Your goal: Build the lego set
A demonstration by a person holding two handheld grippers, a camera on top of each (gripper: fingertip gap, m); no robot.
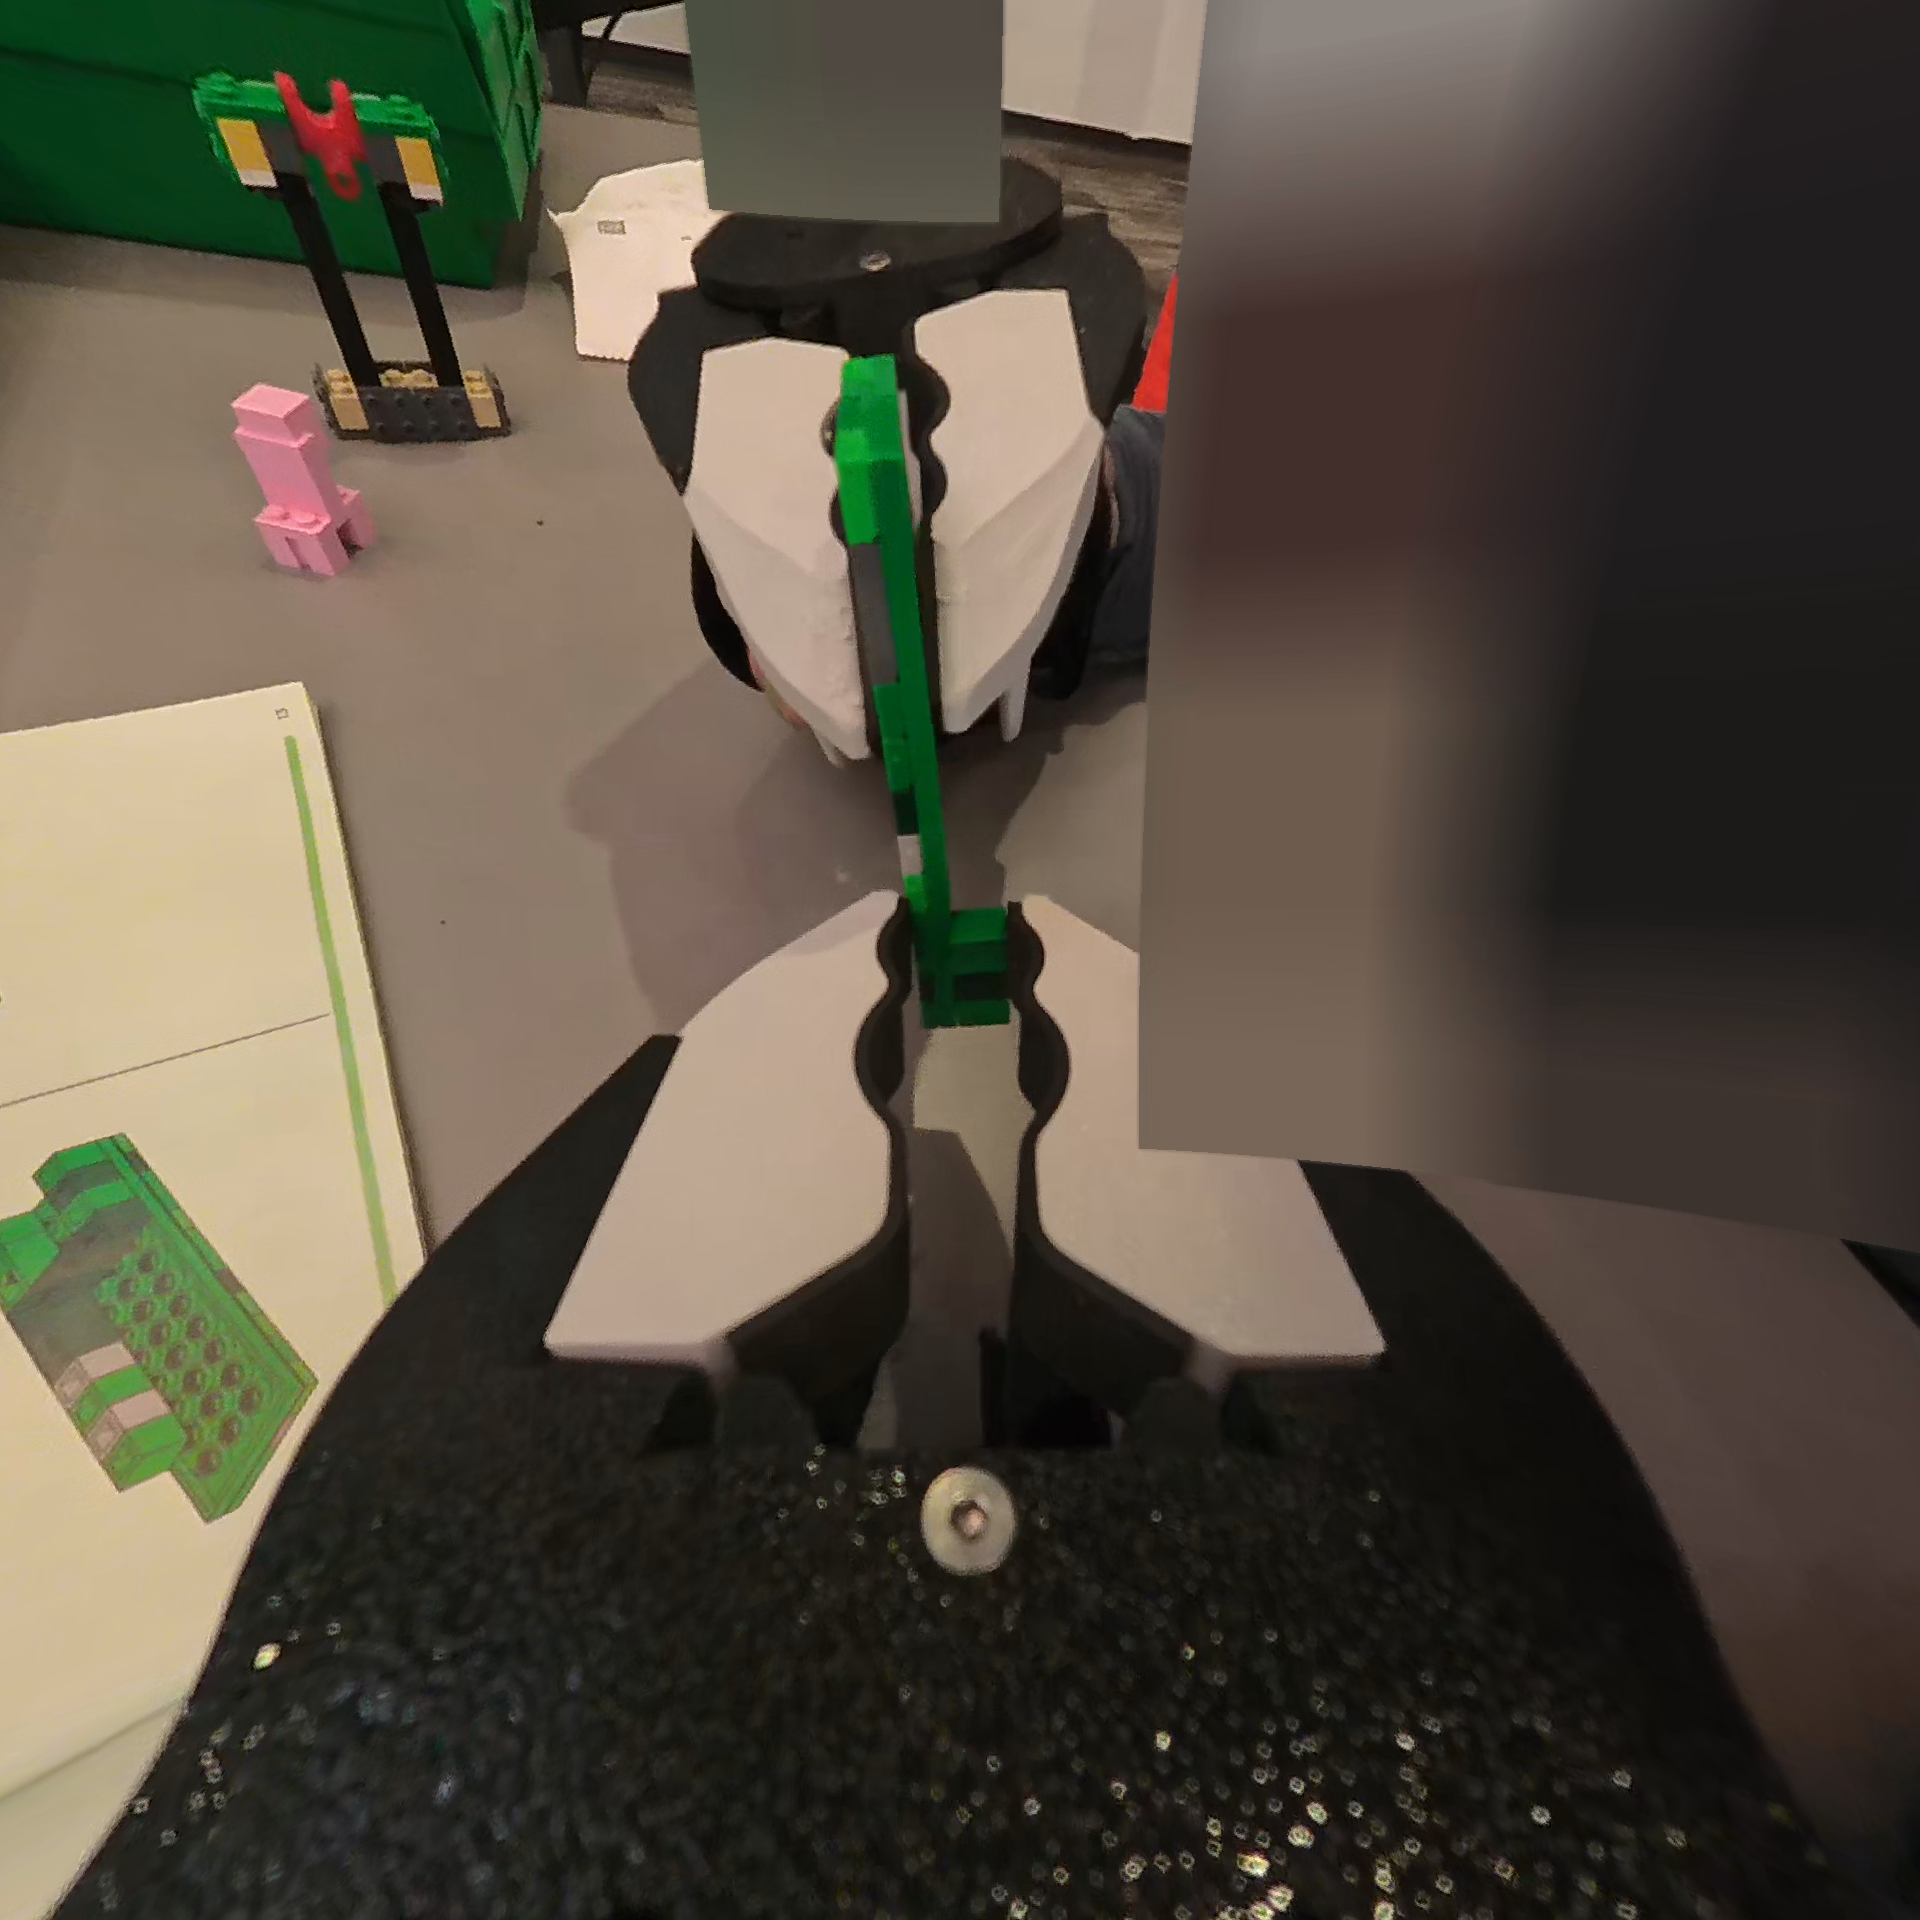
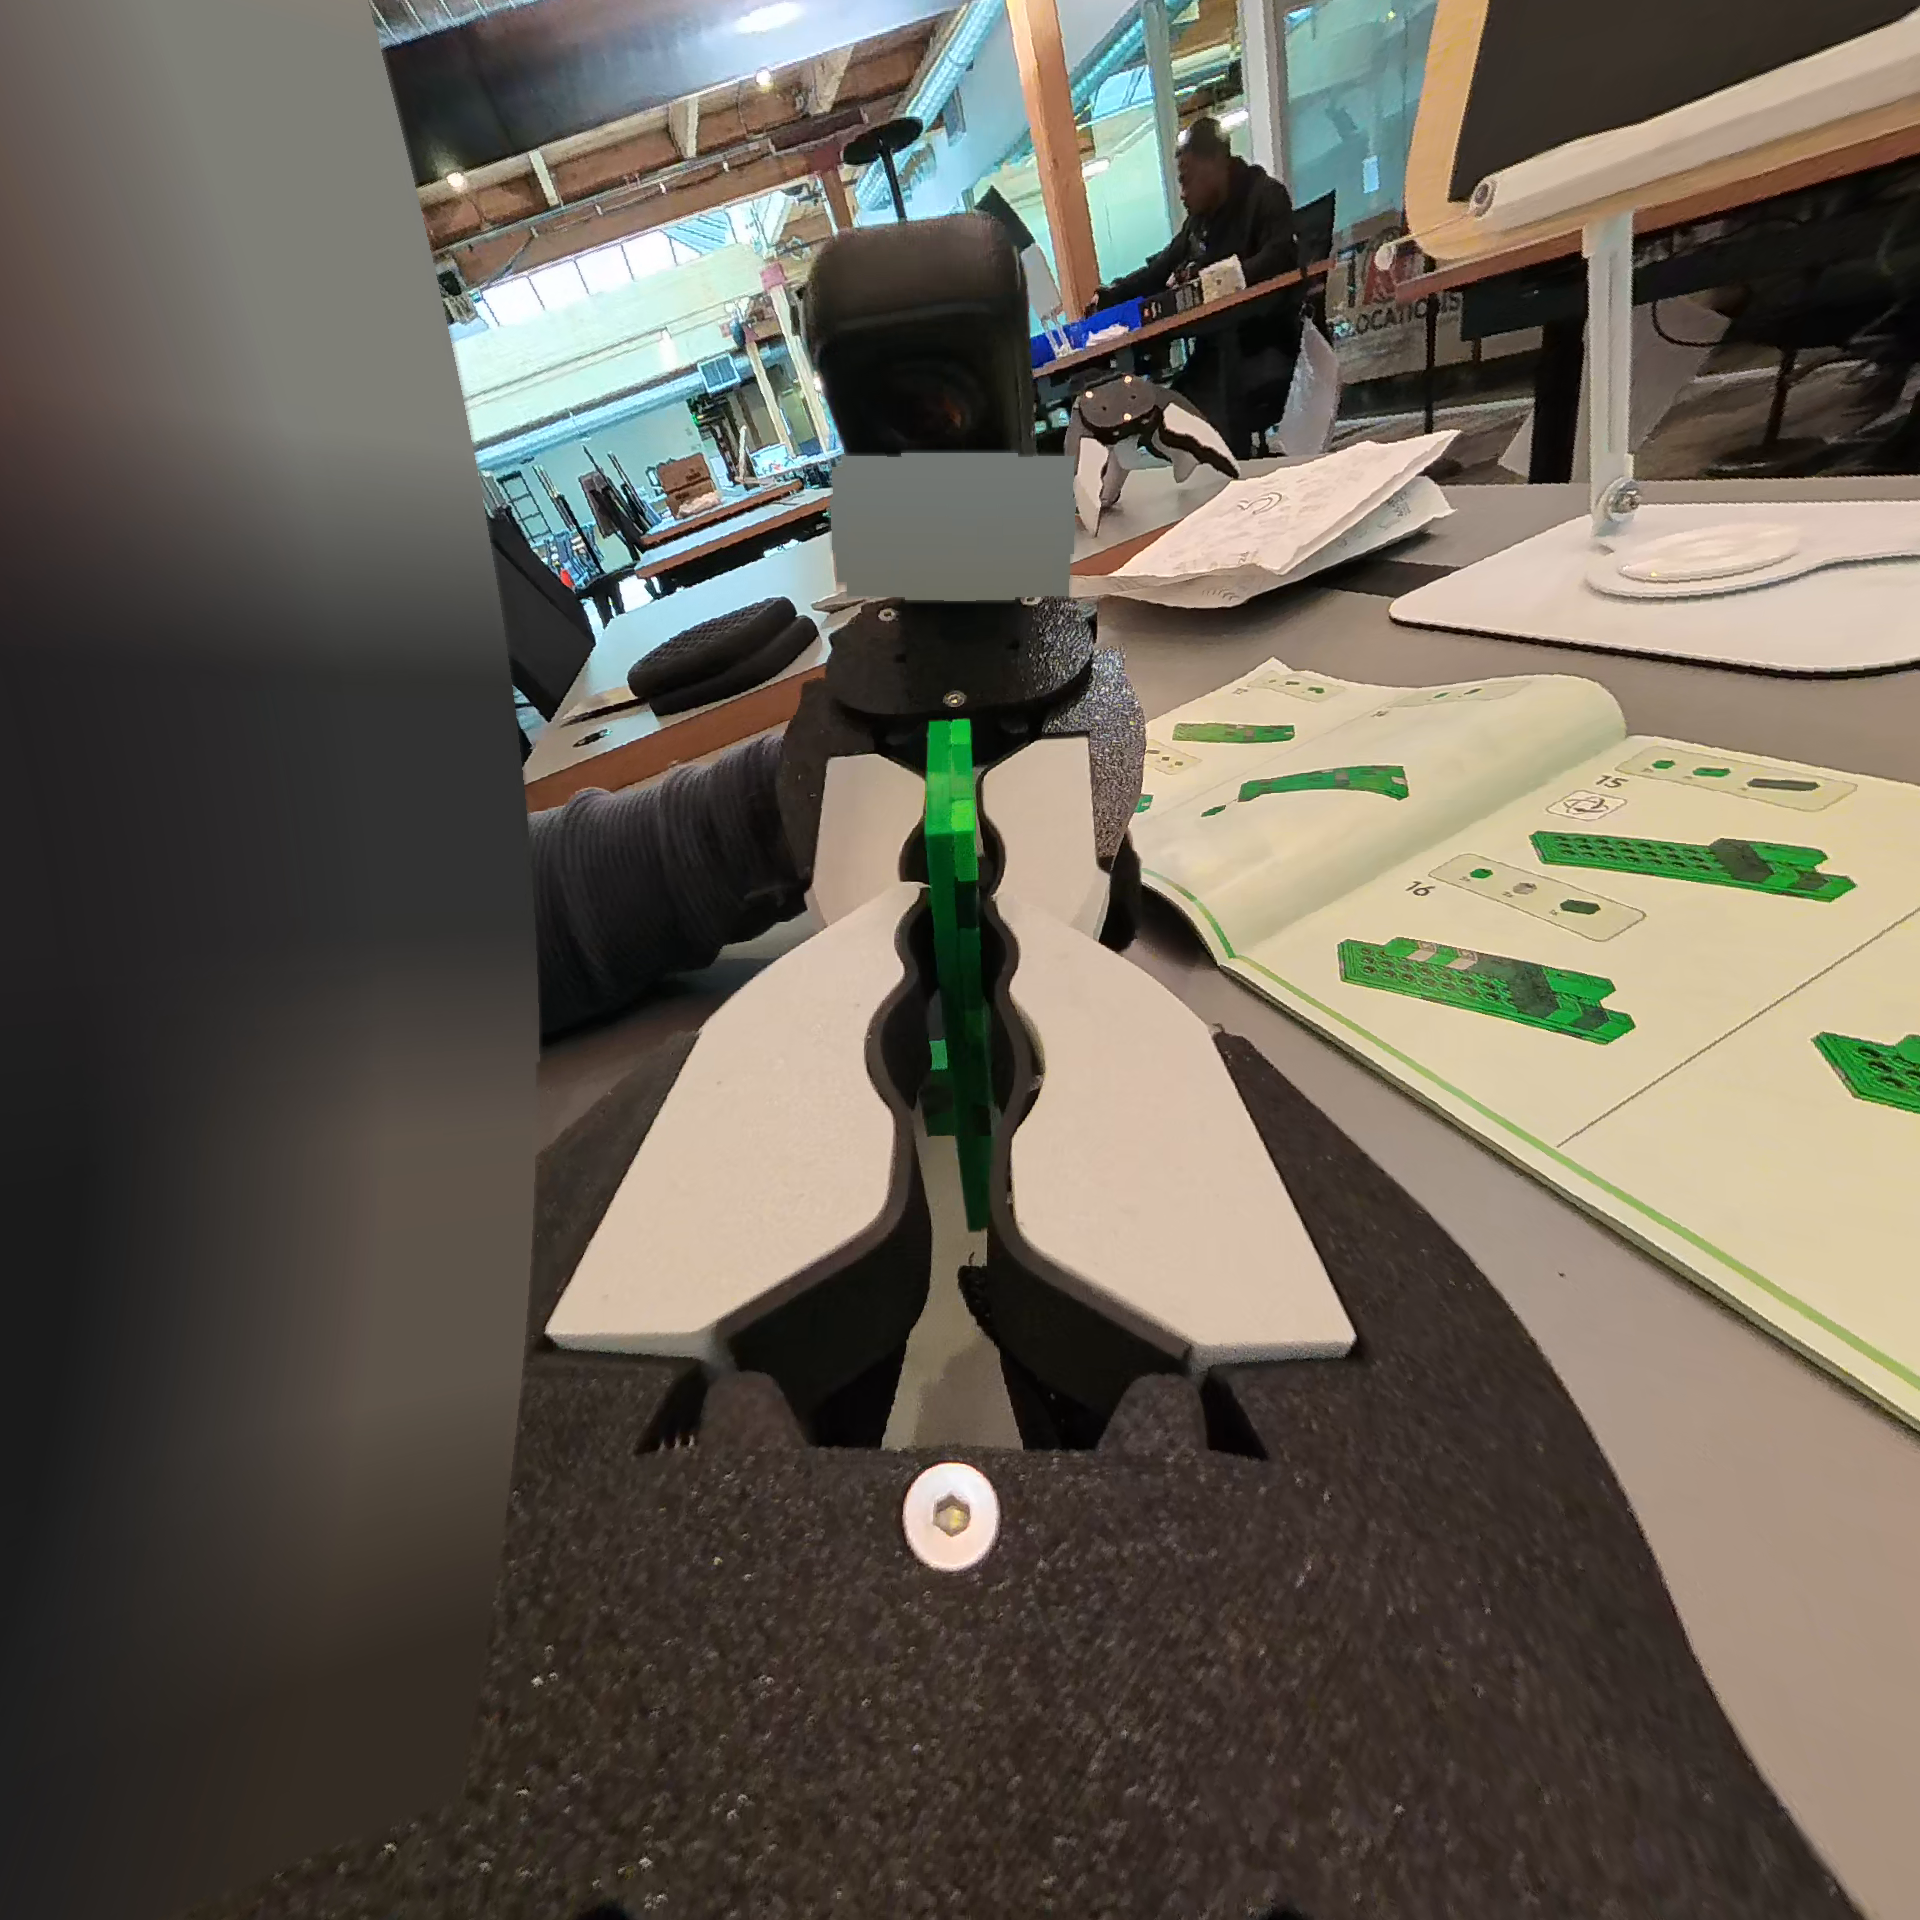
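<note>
A long green lego plate assembly [image 1: 904,748] with small grey and white tiles stands on edge, held over the grey table [image 1: 520,644] between my two grippers, which face each other. My left gripper [image 1: 956,920] is shut on its near end, where stacked green bricks sit. My right gripper [image 1: 912,738] is shut on its far end. In the right wrist view the plate [image 2: 971,1091] runs edge-on between my right gripper's [image 2: 958,899] fingers and into the left gripper [image 2: 961,821] beyond.
An open instruction booklet [image 1: 156,1039] [image 2: 1558,935] lies beside the grippers. A pink lego pig [image 1: 296,478], a black-legged build with a green and red top [image 1: 343,260] and a green box [image 1: 125,125] stand behind. A paper bag [image 2: 1278,520], a white monitor stand [image 2: 1683,582] and a spare gripper [image 2: 1132,436] are nearby. Across from one pair of fingers to the other is roughly 4 cm. Left tips and right tips are each some 20 cm from the pink lego pig [image 1: 296,478].
</note>
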